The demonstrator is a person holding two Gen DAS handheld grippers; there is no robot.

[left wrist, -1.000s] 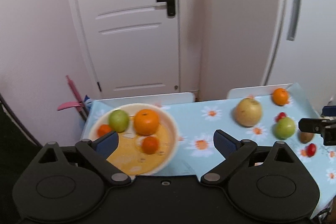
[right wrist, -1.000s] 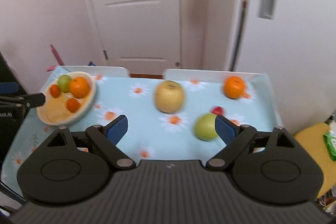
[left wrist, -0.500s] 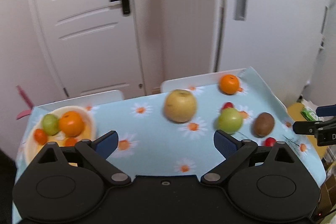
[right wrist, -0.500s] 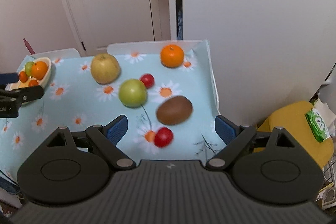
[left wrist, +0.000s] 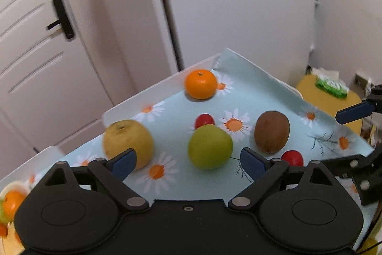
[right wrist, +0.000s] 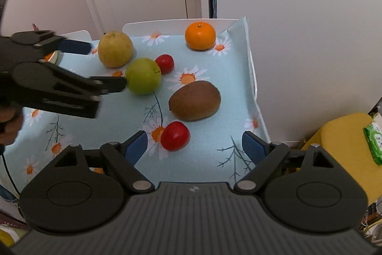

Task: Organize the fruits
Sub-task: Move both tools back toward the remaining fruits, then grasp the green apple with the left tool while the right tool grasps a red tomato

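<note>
While the left tool (left wrist: 188, 160) is held open, its jaws just narrowed, around a smooth green apple (left wrist: 210, 147) on the daisy-print worktop (right wrist: 214, 78) | right tool (right wrist: 194, 147) is held open over a glossy red fruit (right wrist: 175, 136) | fuzzy kiwi (right wrist: 194, 100) just beyond | no writing can be read

Green apple (right wrist: 143, 79) and brown kiwi (right wrist: 194, 100) on pale-blue daisy-print tablecloth (right wrist: 214, 135).
</note>
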